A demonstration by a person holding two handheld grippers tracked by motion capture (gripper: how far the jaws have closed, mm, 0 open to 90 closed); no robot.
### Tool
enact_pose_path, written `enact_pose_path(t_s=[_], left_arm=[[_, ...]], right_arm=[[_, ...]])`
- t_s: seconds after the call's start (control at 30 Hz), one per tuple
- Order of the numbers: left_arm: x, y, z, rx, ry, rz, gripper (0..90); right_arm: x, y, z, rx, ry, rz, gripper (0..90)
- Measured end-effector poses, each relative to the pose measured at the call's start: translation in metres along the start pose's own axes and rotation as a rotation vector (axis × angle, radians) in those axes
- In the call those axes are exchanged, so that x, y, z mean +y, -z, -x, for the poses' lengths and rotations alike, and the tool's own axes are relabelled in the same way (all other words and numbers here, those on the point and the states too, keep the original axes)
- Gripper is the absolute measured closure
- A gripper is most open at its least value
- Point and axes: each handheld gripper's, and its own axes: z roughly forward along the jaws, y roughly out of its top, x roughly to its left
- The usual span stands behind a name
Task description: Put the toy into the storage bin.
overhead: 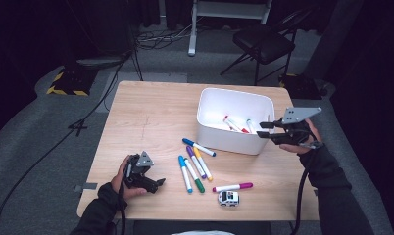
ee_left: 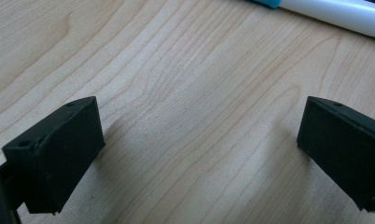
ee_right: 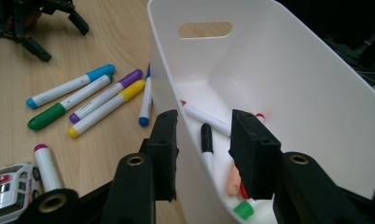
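Dark-curtained studio, cables (overhead: 156, 36), folding chair (overhead: 263, 44)

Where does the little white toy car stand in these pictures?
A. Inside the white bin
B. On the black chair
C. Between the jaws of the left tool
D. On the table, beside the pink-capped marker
D: the toy car stands on the table just below the pink-capped marker, outside the white bin.

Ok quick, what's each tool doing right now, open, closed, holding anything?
Left tool: open, nothing between its jaws, resting low on the table.
Right tool: open, holding nothing, at the white bin rim.
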Motion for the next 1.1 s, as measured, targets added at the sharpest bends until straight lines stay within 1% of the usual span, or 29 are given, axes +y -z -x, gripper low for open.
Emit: enact_pose_path(t_s=[0.1,0.13,0.2,0.3,0.33,0.37,0.5,0.57,0.6,0.63,0.73,0.77,0.87,0.93,0.97,1.0,1.03,1.07,1.1], left_arm=[[0.0,0.0,0.0,0.0,0.0,0.0,0.6],[0.0,0.0,0.0,0.0,0.001,0.0,0.6],[0.0,0.0,0.0,-0.001,0.001,0.0,0.6],[0.0,0.0,0.0,0.0,0.0,0.0,0.6],[0.0,0.0,0.0,-0.001,0.001,0.0,0.6],[0.0,0.0,0.0,0.0,0.0,0.0,0.6],[0.0,0.0,0.0,0.0,0.0,0.0,0.6],[0.0,0.0,0.0,-0.001,0.002,0.0,0.6],[0.0,0.0,0.0,0.0,0.0,0.0,0.6],[0.0,0.0,0.0,0.0,0.0,0.0,0.6],[0.0,0.0,0.0,0.0,0.0,0.0,0.6],[0.0,0.0,0.0,0.0,0.001,0.0,0.6],[0.0,0.0,0.0,0.0,0.0,0.0,0.6],[0.0,0.0,0.0,0.0,0.0,0.0,0.6],[0.0,0.0,0.0,0.0,0.001,0.001,0.6],[0.0,0.0,0.0,0.0,0.0,0.0,0.6],[0.0,0.0,0.0,0.0,0.0,0.0,0.6],[0.0,0.0,0.001,0.001,0.005,-0.005,0.6],[0.0,-0.001,0.001,-0.008,0.008,-0.001,0.6]], right_arm=[[-0.008,0.001,-0.016,0.033,0.023,0.021,61.0],[-0.011,0.001,-0.021,0.038,0.027,0.019,60.6],[-0.02,-0.001,-0.031,0.075,0.036,0.027,60.1],[-0.036,-0.009,-0.044,0.099,0.033,0.002,59.3],[-0.042,-0.012,-0.047,0.108,0.04,-0.007,59.2],[-0.047,-0.016,-0.05,0.114,0.037,-0.022,59.0],[-0.068,-0.034,-0.063,0.156,0.02,-0.05,58.6],[-0.076,-0.043,-0.07,0.19,0.01,-0.06,58.6],[-0.08,-0.047,-0.072,0.205,0.02,-0.07,58.5],[-0.083,-0.051,-0.076,0.218,0.016,-0.073,58.4],[-0.092,-0.062,-0.082,0.258,0.003,-0.074,57.3],[-0.094,-0.064,-0.085,0.264,-0.004,-0.082,57.3],[-0.099,-0.071,-0.088,0.279,0.005,-0.103,56.6],[-0.102,-0.075,-0.088,0.282,0.004,-0.089,56.3],[-0.102,-0.075,-0.089,0.287,-0.01,-0.101,56.1],[-0.103,-0.077,-0.09,0.281,-0.013,-0.105,56.1],[-0.105,-0.078,-0.089,0.276,0.002,-0.113,56.2],[-0.105,-0.079,-0.09,0.279,-0.006,-0.122,56.6],[-0.106,-0.081,-0.091,0.272,0.011,-0.118,57.8]])
